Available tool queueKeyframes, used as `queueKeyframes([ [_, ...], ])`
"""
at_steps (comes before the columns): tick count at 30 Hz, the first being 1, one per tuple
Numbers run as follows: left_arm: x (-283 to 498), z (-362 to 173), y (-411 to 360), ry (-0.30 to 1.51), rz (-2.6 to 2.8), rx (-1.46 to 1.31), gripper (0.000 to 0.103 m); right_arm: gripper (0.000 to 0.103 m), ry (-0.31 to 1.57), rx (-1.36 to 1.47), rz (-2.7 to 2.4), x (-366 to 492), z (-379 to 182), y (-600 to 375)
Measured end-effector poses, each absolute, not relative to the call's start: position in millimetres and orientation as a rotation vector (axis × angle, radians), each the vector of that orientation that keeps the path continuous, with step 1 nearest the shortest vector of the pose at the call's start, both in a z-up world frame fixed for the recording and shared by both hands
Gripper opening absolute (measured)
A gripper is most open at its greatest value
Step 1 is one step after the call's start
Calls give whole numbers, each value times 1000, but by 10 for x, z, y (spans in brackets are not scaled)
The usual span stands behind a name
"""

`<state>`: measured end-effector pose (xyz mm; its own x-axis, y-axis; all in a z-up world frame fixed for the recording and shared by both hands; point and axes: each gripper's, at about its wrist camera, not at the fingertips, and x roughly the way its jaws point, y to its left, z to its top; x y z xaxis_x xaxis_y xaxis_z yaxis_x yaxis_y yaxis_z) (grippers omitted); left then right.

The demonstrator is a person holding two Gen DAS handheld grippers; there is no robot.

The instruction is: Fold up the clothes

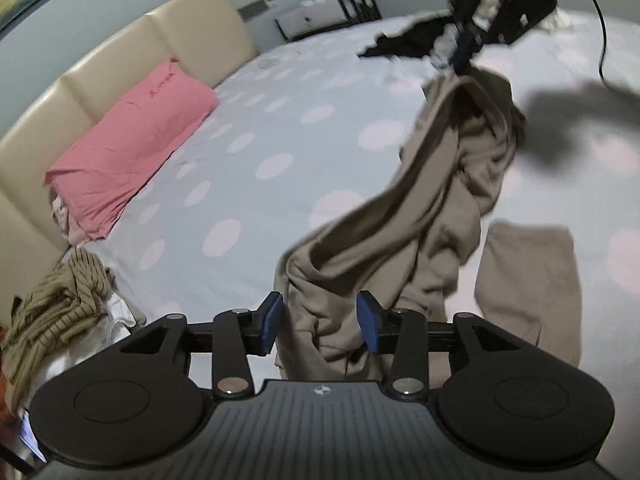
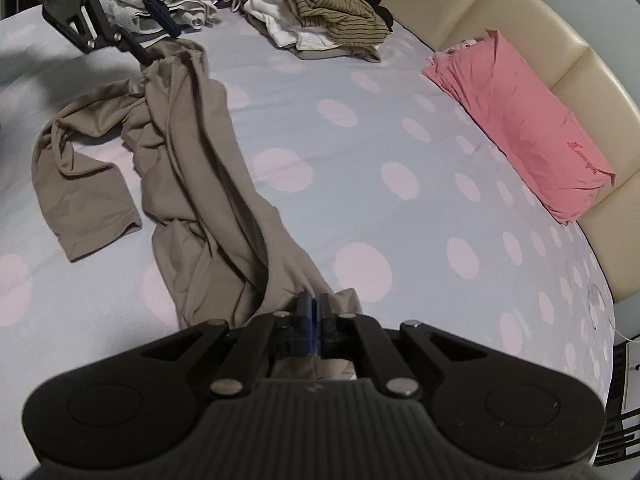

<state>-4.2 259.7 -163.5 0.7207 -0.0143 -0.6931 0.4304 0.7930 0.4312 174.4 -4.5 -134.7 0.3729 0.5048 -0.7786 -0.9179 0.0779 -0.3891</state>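
Open bedsheet [image 2: 360,184] mid-bed; pink pillow [image 2: 520,120] by headboard, clothes pile [image 2: 332,12] at corner.

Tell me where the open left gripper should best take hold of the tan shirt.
Probably the bunched end of the tan shirt lying between the left gripper pads, approached from above. The right gripper is shut on the opposite end, so gripping here would let the twisted cloth be stretched flat on the bed.
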Motion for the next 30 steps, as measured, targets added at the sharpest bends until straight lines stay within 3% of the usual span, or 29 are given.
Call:
queueKeyframes([
  [11, 365, -1668, 2832, 860, -350, 563, 38, 2, 521, -994, 1158, 1698, -1338, -135],
  [13, 439, -1737, 2811, 889, -342, 592, 24, 2, 529, -993, 1154, 1693, -1363, -137],
  [14, 475, -1752, 2817, 896, -322, 590, 1, 2, 533, -992, 1151, 1690, -1376, -138],
  [16, 492, -1671, 2879, 884, -292, 506, 2, 2, 537, -994, 1137, 1677, -1374, -149],
  [22, 164, -1099, 2961, 749, -216, 324, 1, 2, 489, -919, 1105, 1636, -1068, -338],
  [30, -388, 295, 2935, 486, -113, 246, 1, 2, 291, -651, 1043, 1681, -19, -887],
])
